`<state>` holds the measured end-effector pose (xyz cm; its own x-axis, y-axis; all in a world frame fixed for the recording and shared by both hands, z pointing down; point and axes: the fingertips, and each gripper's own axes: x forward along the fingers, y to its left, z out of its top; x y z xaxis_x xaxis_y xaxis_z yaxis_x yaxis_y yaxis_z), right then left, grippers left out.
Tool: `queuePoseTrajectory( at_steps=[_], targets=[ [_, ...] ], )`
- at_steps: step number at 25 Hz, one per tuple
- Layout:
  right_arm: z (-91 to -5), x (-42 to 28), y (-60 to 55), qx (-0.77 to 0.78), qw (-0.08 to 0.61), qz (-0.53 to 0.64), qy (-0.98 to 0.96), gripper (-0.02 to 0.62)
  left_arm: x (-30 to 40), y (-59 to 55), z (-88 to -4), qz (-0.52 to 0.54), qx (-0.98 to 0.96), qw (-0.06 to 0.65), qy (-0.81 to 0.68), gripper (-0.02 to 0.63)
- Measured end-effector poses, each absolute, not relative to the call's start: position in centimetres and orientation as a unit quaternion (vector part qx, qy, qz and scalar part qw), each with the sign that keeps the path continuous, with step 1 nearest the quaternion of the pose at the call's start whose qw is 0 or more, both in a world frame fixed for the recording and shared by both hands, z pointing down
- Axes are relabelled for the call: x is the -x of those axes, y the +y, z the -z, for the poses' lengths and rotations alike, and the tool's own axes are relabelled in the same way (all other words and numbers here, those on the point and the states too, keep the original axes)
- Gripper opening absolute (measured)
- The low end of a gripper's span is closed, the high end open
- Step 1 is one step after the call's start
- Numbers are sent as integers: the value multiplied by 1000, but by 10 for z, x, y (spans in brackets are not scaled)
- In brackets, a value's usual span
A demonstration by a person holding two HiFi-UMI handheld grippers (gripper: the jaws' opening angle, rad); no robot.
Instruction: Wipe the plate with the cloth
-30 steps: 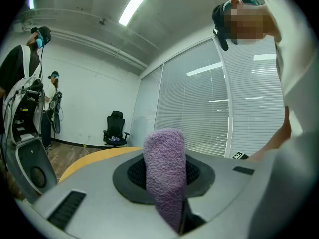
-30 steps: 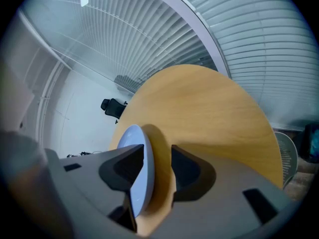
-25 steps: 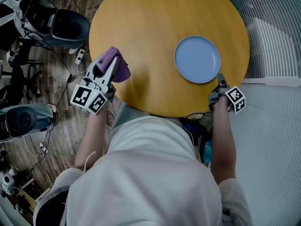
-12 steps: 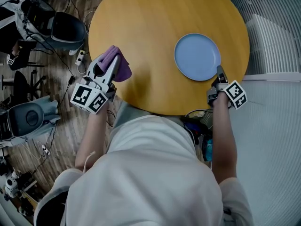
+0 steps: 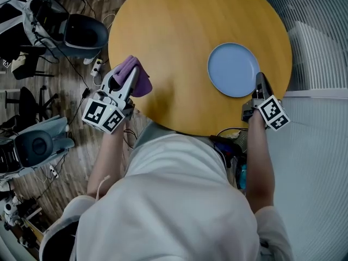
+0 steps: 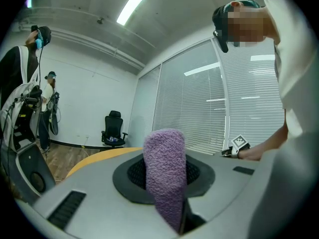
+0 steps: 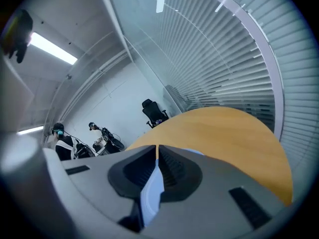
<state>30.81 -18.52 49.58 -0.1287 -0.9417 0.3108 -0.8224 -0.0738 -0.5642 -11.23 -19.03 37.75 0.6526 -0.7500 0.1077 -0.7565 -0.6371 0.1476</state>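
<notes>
A light blue plate (image 5: 232, 68) lies on the right side of the round wooden table (image 5: 185, 31). My right gripper (image 5: 259, 80) is at the plate's near right rim. Its jaws have just been closing, and in the right gripper view the plate's rim (image 7: 149, 195) shows as a pale blue strip pinched between them. My left gripper (image 5: 126, 79) hovers at the table's left edge, shut on a folded purple cloth (image 5: 136, 76). In the left gripper view the cloth (image 6: 164, 173) stands up between the jaws.
Dark office chairs (image 5: 81, 31), bags and cables stand on the wood floor to the left of the table. White blinds (image 5: 321, 48) run along the right. Cables hang under the table's near edge (image 5: 228, 137).
My right gripper rose from below the table's near edge to the plate's rim and closed on it. The plate sits slightly further right in view. The left gripper with the cloth stayed put.
</notes>
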Motion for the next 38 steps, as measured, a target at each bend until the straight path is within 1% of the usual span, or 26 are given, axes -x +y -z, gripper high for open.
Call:
queuePoseTrajectory(
  at_steps=[8,14,22,29,32,38],
  targets=[
    [-440,-276,-177,642,65,227,730,34,124,-186,-382,-14,-902,90,-421,83],
    [-392,-271,-167,634,102,165,748,26,124,-188,-376,-15,-905,76,-417,83],
    [-324,-256,-157,632,105,71,765,26,126,-192,-358,0,-906,59,-419,83],
    [-309,-234,-138,615,90,17,783,26,125,-181,-351,8,-908,32,-418,83],
    [-298,-225,-130,614,79,10,786,21,129,-173,-336,16,-908,23,-417,83],
    [-300,-215,-126,611,76,7,788,20,131,-169,-337,16,-909,14,-415,83]
  ],
)
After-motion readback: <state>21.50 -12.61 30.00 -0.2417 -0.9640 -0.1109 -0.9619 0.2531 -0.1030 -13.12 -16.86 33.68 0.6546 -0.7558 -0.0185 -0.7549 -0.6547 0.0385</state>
